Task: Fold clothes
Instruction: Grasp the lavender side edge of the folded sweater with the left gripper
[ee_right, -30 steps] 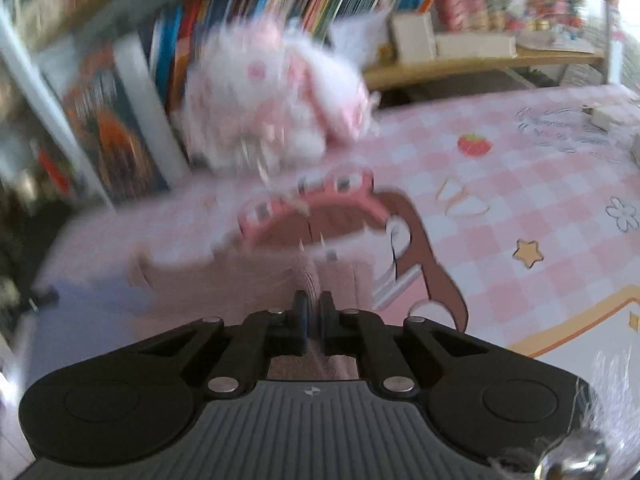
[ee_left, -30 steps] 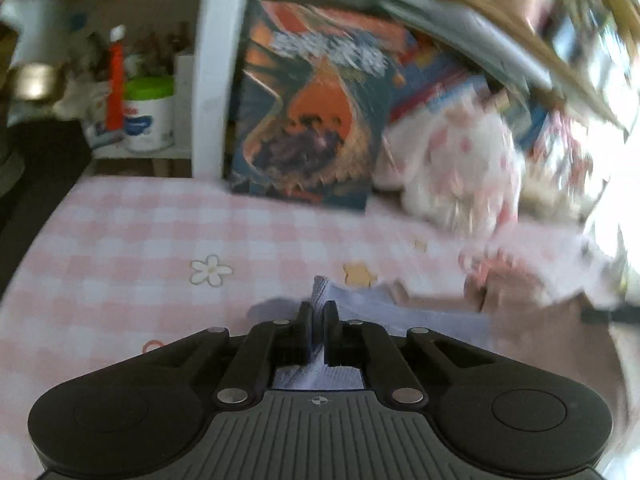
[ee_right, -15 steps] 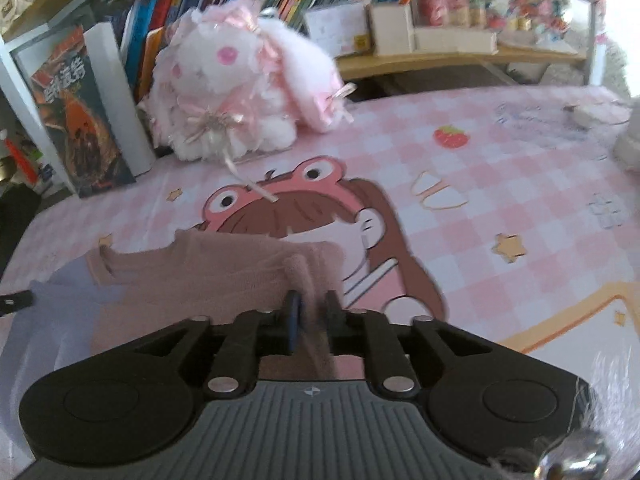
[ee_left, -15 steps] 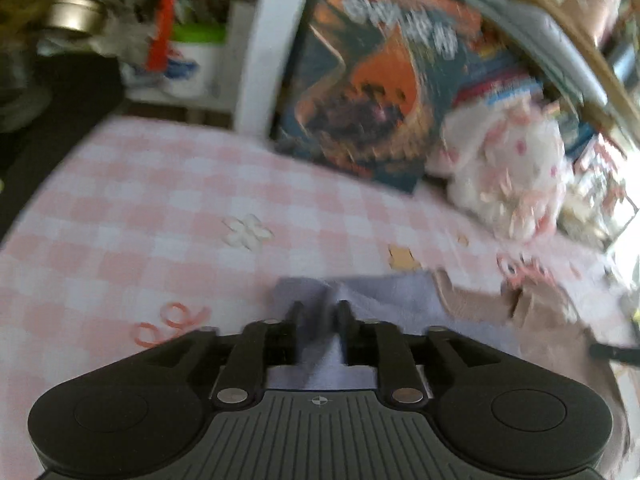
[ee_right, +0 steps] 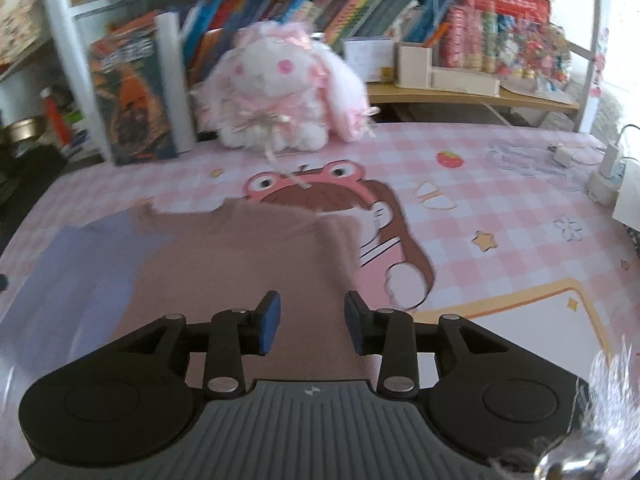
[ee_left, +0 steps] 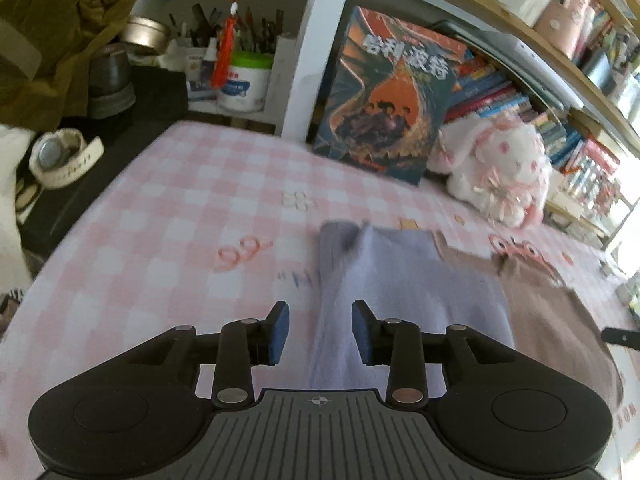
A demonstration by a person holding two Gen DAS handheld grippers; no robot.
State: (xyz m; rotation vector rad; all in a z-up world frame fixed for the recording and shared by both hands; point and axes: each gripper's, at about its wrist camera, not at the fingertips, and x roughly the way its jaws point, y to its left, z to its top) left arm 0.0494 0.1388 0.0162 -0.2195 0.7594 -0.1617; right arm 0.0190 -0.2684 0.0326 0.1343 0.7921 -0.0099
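On the pink checked table [ee_left: 168, 208] lies a soft, light garment [ee_right: 240, 264], lavender on one side and dusty pink on the other. It looks limp and will sag, so a hem or corner seems best to pinch. Both left tongs [ee_left: 319, 330] and right tongs [ee_right: 310, 322] are spread wide just above it, holding nothing.

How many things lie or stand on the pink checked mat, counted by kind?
Clothes: 2, a lavender knit garment and a dusty-pink knit garment.
Plush toys: 1, a white and pink rabbit.
Books: 1, a dark upright dragon-cover book.
Total: 4.
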